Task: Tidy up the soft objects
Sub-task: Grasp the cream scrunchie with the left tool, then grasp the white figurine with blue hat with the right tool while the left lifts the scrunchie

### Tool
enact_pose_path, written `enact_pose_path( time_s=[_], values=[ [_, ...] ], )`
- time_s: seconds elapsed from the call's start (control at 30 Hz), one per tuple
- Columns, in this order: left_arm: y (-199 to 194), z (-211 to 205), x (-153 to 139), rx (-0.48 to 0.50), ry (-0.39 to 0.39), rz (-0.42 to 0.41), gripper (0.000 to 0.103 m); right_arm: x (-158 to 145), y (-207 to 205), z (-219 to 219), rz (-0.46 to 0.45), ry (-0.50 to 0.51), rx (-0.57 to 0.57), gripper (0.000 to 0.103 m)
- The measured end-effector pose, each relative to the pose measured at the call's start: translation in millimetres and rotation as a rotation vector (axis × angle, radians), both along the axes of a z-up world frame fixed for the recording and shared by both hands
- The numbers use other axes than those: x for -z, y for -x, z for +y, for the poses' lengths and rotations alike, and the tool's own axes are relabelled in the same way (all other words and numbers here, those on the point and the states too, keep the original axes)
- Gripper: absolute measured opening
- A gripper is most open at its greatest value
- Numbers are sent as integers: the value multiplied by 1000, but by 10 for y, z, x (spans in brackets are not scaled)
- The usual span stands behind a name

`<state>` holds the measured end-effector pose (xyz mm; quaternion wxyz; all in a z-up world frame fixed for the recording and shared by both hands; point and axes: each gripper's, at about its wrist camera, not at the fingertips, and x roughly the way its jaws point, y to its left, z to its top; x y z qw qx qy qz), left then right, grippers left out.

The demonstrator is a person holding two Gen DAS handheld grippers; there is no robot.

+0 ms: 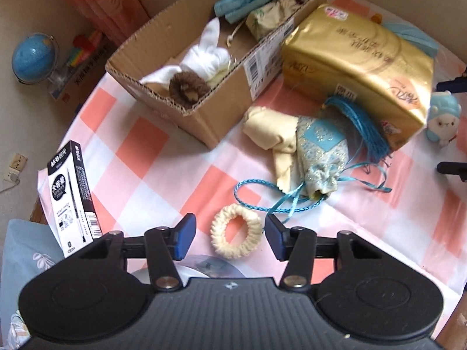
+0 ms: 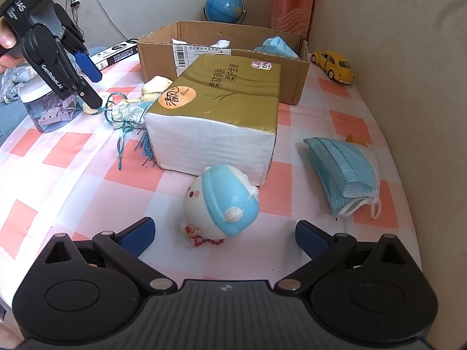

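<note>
My left gripper (image 1: pixel 230 234) is open, its pads on either side of a cream knitted ring (image 1: pixel 235 231) lying on the checked cloth. Beyond it lie a cream cloth (image 1: pixel 270 129) and a blue tasselled pouch (image 1: pixel 321 151). The cardboard box (image 1: pixel 227 93) holds a white cloth, a brown fuzzy ball, a blue mask and a printed pouch. My right gripper (image 2: pixel 224 233) is open and empty, its pads on either side of a white and blue plush toy (image 2: pixel 221 201). A stack of blue masks (image 2: pixel 344 172) lies to its right.
A gold tissue pack (image 2: pixel 216 116) lies beside the box (image 2: pixel 292 84). A black pen box (image 1: pixel 73 192) is at the table's left edge. A yellow toy car (image 2: pixel 334 65), a globe (image 2: pixel 224 7) and a clear container (image 2: pixel 49 110) are also around. The left gripper shows in the right wrist view (image 2: pixel 90 84).
</note>
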<state>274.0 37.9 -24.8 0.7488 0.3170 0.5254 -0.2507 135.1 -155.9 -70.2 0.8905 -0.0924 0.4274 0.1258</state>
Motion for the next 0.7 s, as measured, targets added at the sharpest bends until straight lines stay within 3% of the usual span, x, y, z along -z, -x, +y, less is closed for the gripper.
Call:
enact_pose_path(
  time_s=[0.23,0.33,0.4,0.7],
  values=[
    [-122,-10,121,-7,-21,34,48,1,1,3,-1,0,0,103],
    [-161,-7,141,-19,-6,46,47,-1,4,4,-2,-1,-3,103],
    [-174,0,147,-34,16,64,36,-1,6,2,-1,-1,-3,103],
    [14,-140,89,-34,83,114,34,0,11,-2,-3,-2,-3,103]
  ],
)
